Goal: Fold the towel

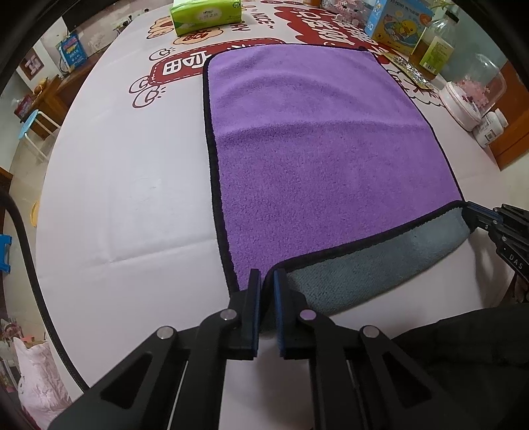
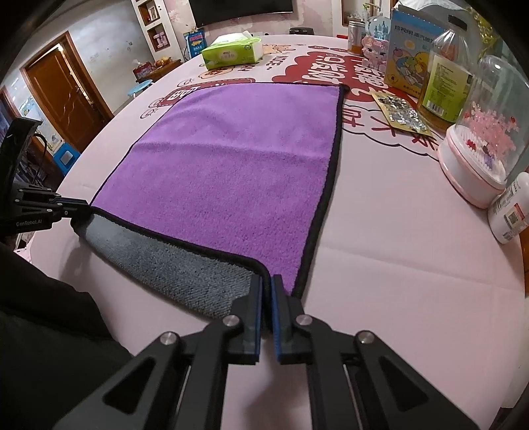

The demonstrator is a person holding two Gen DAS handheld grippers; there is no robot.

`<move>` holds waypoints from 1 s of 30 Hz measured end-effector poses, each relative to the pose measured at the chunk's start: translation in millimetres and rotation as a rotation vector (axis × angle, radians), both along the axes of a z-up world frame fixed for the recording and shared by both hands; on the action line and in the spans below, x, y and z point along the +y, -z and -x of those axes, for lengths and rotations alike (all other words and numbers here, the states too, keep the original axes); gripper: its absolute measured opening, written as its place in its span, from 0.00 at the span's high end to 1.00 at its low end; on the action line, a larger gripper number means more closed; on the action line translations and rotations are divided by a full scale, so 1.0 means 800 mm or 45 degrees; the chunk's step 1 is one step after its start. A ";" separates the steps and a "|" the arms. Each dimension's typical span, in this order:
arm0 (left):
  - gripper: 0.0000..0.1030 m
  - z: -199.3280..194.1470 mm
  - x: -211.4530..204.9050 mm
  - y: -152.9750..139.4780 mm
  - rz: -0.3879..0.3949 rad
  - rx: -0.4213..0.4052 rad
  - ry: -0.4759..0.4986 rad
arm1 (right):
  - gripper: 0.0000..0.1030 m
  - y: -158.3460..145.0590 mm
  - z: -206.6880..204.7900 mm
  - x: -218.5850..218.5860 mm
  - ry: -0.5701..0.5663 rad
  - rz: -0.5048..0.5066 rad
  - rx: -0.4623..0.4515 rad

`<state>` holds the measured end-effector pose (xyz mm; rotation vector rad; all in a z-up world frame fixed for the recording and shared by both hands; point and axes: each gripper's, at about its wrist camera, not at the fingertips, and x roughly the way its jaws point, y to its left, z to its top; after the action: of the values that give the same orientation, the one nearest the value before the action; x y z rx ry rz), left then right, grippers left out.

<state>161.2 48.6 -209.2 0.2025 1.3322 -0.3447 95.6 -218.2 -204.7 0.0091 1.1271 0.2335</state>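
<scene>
Bottom center of the left wrist view: the left tool (image 1: 266, 276) is clamped on the near left corner of the towel (image 1: 317, 139), black hem pinched between the blue pads. Same deal in the right wrist view, where the right tool (image 2: 267, 281) is pinched shut on the near right corner. Each tool can also be spotted at the edge of the other view, at mid height.

Between the two corners the near edge is lifted and curled, so the grey underside is shown in the lower part of both frames. The rest of the towel is laid flat, purple side up, on the desk (image 1: 132, 205), stretching toward the top of the frame.

Looks like the first fold is just being started, near edge meant to be carried over to the far edge.

What could go wrong:
- only the thin hem is gripped, so a corner could be slipped out if it's pulled hard
- if one side is moved faster, a skewed fold is likely
- the whole towel could get dragged across the cloth instead of folding over
- at the upper right, the pink dome (image 2: 482, 132), bottle (image 2: 444, 79) and foil packs (image 2: 401, 110) are parked near the far right corner, so a wide swing could knock them

The tissue pack (image 1: 205, 15) at the top is well apart.
</scene>
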 end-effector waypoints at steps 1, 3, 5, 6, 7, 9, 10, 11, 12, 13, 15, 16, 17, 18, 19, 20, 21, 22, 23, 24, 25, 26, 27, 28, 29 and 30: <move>0.95 0.000 0.000 -0.002 0.000 0.002 0.004 | 0.95 -0.001 0.000 0.000 -0.002 -0.001 -0.002; 0.95 -0.001 0.000 -0.006 -0.003 0.001 0.012 | 0.95 -0.005 0.000 0.000 -0.007 -0.002 -0.009; 0.95 -0.004 -0.001 -0.014 0.000 -0.001 0.018 | 0.95 -0.012 -0.003 -0.001 -0.003 -0.013 -0.020; 0.95 -0.005 -0.001 -0.019 0.005 -0.003 0.023 | 0.95 -0.014 -0.003 -0.002 -0.002 -0.017 -0.024; 0.95 -0.006 -0.001 -0.023 0.008 -0.004 0.027 | 0.95 -0.019 -0.004 -0.002 -0.003 -0.019 -0.032; 0.95 -0.009 -0.002 -0.034 0.012 -0.008 0.036 | 0.95 -0.028 -0.007 -0.003 -0.008 -0.020 -0.052; 0.95 -0.010 -0.002 -0.040 0.013 -0.011 0.040 | 0.95 -0.032 -0.009 -0.003 -0.008 -0.022 -0.059; 0.95 -0.011 -0.003 -0.046 0.014 -0.017 0.046 | 0.95 -0.037 -0.011 -0.004 -0.008 -0.024 -0.067; 0.95 -0.013 -0.003 -0.052 0.015 -0.025 0.054 | 0.95 -0.041 -0.013 -0.005 -0.007 -0.024 -0.076; 0.95 -0.015 -0.003 -0.058 0.016 -0.034 0.057 | 0.95 -0.046 -0.015 -0.005 -0.007 -0.025 -0.085; 0.95 -0.021 -0.004 -0.070 0.020 -0.052 0.058 | 0.95 -0.055 -0.020 -0.008 -0.003 -0.024 -0.104; 0.95 -0.024 -0.004 -0.075 0.021 -0.060 0.054 | 0.95 -0.059 -0.022 -0.008 0.001 -0.026 -0.117; 0.95 -0.029 -0.004 -0.082 0.025 -0.076 0.045 | 0.95 -0.064 -0.025 -0.010 0.006 -0.028 -0.131; 0.95 -0.035 -0.003 -0.090 0.036 -0.089 0.032 | 0.95 -0.070 -0.028 -0.011 0.013 -0.027 -0.146; 0.95 -0.040 -0.003 -0.095 0.049 -0.099 0.022 | 0.95 -0.074 -0.031 -0.013 0.021 -0.022 -0.163; 0.95 -0.045 -0.002 -0.103 0.063 -0.114 0.012 | 0.95 -0.080 -0.034 -0.014 0.029 -0.019 -0.182; 0.95 -0.049 -0.002 -0.110 0.070 -0.132 0.008 | 0.95 -0.083 -0.037 -0.016 0.033 -0.019 -0.195; 0.95 -0.054 -0.002 -0.116 0.072 -0.154 0.005 | 0.95 -0.088 -0.041 -0.017 0.039 -0.018 -0.212; 0.95 -0.058 -0.002 -0.123 0.073 -0.176 0.004 | 0.95 -0.092 -0.045 -0.019 0.043 -0.015 -0.228; 0.95 -0.063 -0.002 -0.130 0.074 -0.202 -0.001 | 0.95 -0.096 -0.048 -0.020 0.045 -0.014 -0.240; 0.95 -0.068 -0.002 -0.136 0.074 -0.225 -0.010 | 0.95 -0.100 -0.052 -0.021 0.047 -0.012 -0.258; 0.95 -0.073 -0.003 -0.144 0.078 -0.249 -0.017 | 0.95 -0.105 -0.056 -0.022 0.050 -0.011 -0.278; 0.95 -0.077 -0.003 -0.148 0.084 -0.267 -0.020 | 0.95 -0.108 -0.059 -0.023 0.052 -0.009 -0.293; 0.95 -0.082 -0.004 -0.154 0.089 -0.294 -0.025 | 0.95 -0.112 -0.064 -0.024 0.055 -0.006 -0.310; 0.95 -0.087 -0.005 -0.159 0.092 -0.319 -0.031 | 0.95 -0.116 -0.069 -0.025 0.059 -0.001 -0.329; 0.95 -0.091 -0.006 -0.163 0.095 -0.336 -0.034 | 0.95 -0.120 -0.074 -0.026 0.063 0.003 -0.347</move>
<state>233.7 43.7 -78.5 0.1618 1.0592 -0.3325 154.6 -239.4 -108.5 0.0030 0.8545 0.1833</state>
